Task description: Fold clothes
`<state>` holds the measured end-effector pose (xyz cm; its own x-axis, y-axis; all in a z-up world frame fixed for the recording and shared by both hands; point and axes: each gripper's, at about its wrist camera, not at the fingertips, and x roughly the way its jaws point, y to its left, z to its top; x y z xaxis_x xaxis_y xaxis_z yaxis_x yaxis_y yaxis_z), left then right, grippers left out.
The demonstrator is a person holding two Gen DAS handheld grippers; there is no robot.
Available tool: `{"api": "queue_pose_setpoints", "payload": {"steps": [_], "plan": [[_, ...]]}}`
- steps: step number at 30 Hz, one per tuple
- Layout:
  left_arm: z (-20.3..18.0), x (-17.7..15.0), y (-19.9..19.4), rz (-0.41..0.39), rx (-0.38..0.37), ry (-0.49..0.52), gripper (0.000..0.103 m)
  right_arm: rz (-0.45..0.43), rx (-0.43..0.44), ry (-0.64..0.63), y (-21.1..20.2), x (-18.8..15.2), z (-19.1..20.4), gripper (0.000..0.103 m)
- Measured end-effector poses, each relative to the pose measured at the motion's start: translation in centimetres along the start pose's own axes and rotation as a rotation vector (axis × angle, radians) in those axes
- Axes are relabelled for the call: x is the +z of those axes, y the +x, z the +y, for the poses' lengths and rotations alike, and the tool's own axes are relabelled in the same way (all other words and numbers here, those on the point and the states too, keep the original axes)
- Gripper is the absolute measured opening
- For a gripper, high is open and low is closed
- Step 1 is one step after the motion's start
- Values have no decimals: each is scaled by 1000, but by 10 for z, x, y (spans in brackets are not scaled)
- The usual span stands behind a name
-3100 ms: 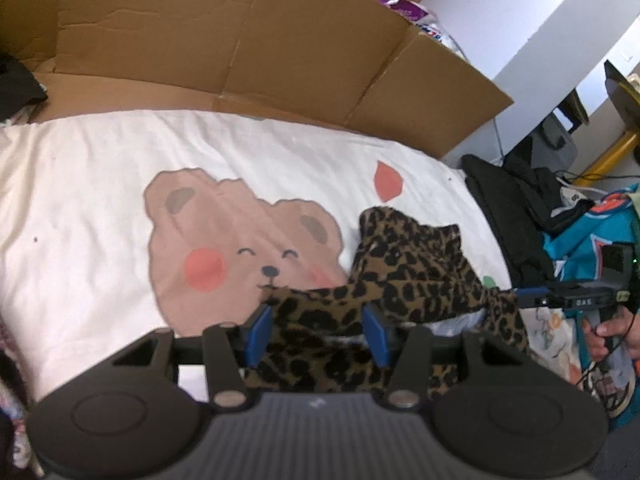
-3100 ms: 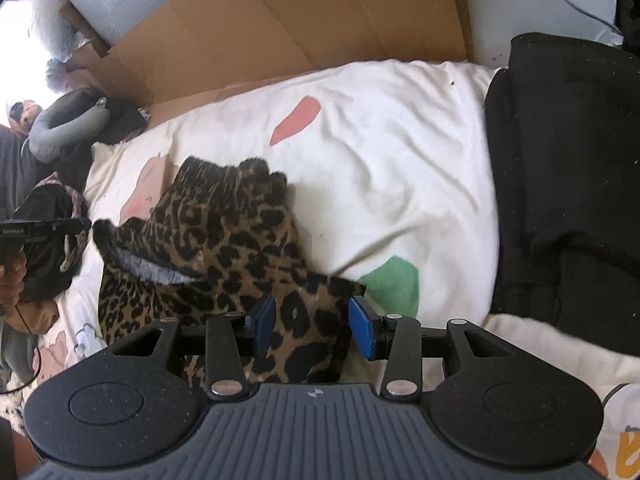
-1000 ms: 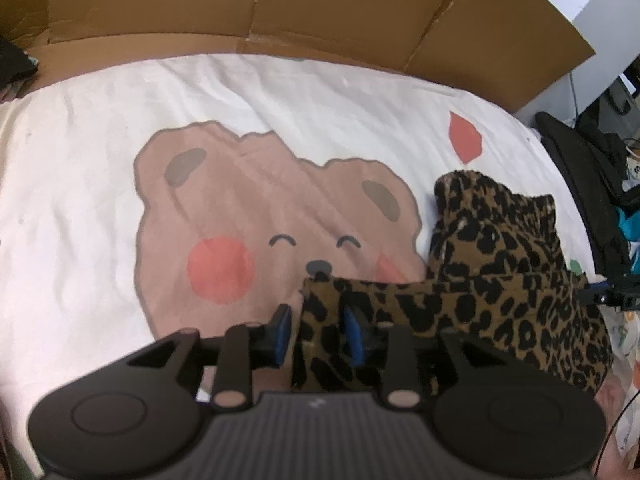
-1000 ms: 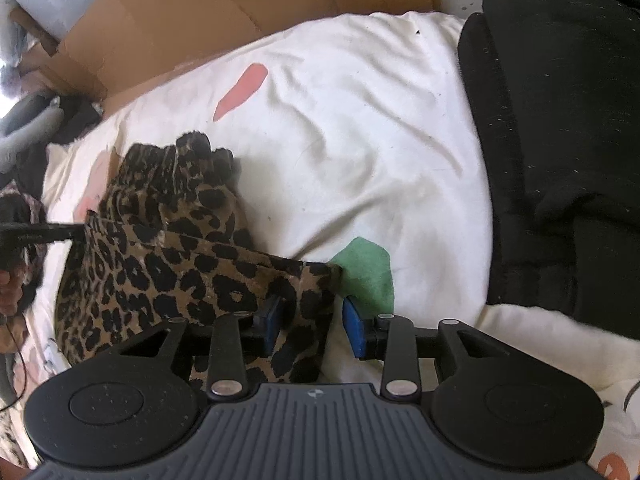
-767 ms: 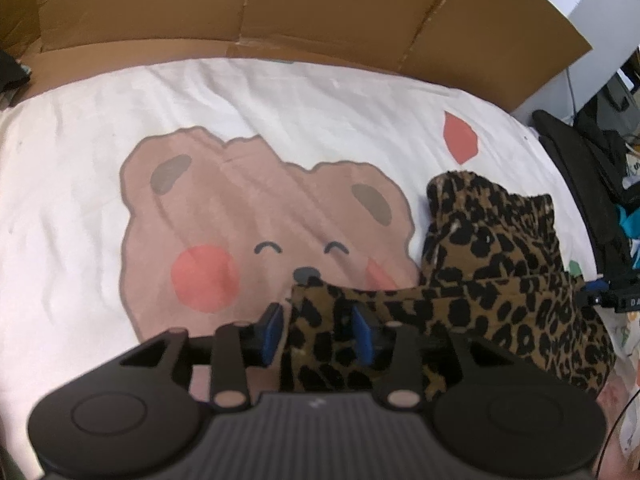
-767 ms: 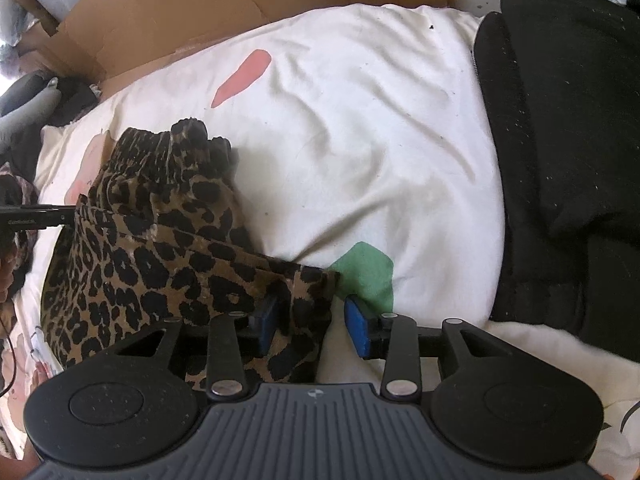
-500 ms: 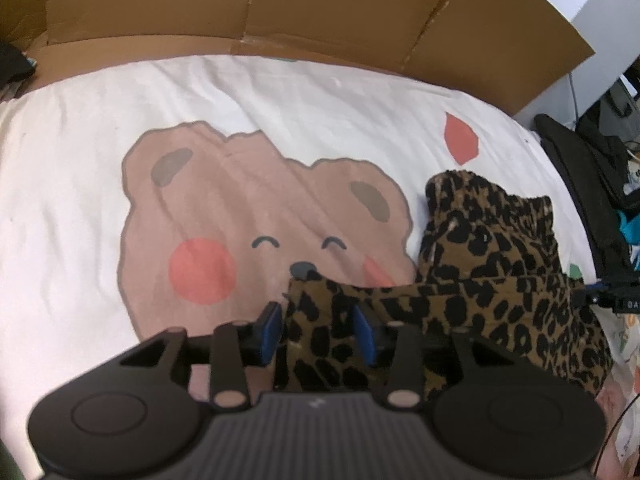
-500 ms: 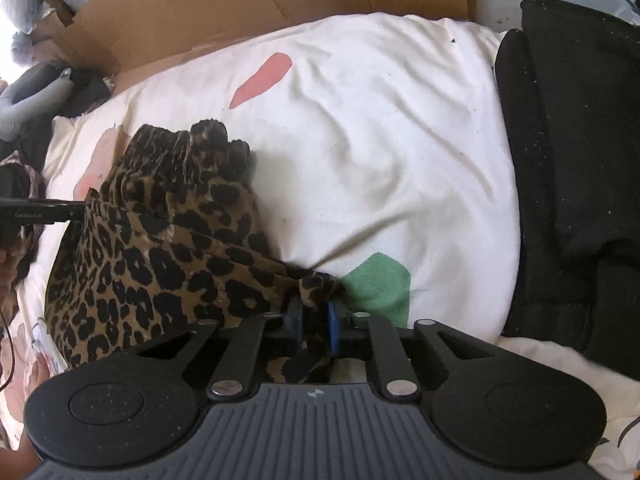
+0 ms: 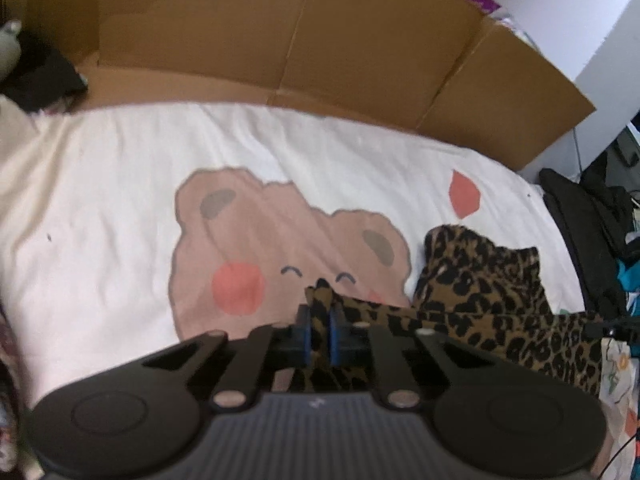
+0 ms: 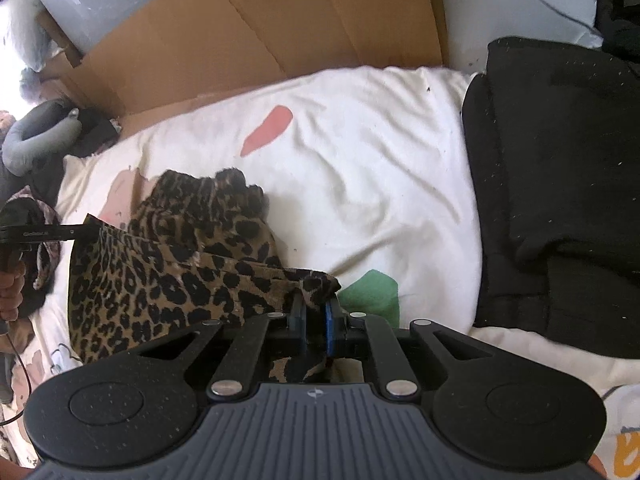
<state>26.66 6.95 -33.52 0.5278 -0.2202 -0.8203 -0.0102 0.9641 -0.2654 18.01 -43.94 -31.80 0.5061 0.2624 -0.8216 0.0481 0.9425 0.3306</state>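
Observation:
A leopard-print garment [image 9: 484,292] lies on the white bear-print bedsheet [image 9: 120,200], its far part bunched up. My left gripper [image 9: 319,330] is shut on the garment's left near corner, over the bear's face. My right gripper [image 10: 314,314] is shut on the garment's [image 10: 172,264] right near corner, beside a green patch on the sheet [image 10: 372,292]. The near edge of the fabric stretches between the two grippers, lifted a little off the sheet. The left gripper also shows at the left edge of the right wrist view [image 10: 40,234].
Flattened cardboard [image 9: 320,48] stands along the far side of the bed. A stack of folded black clothes [image 10: 560,184] lies right of the sheet. A grey neck pillow [image 10: 36,136] and dark items sit at the far left.
Both grippers have closed on the near corners of the leopard garment: the right about half a second ago, the left just now. The held edge has risen slightly.

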Motion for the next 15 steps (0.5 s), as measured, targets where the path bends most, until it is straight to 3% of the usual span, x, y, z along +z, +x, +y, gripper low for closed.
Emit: {"api": "queue_pose_setpoints", "payload": {"steps": [15], "plan": [[-27,21,-54,-120,47,63,9,-116,-6,9,-45,3,16,7]]}}
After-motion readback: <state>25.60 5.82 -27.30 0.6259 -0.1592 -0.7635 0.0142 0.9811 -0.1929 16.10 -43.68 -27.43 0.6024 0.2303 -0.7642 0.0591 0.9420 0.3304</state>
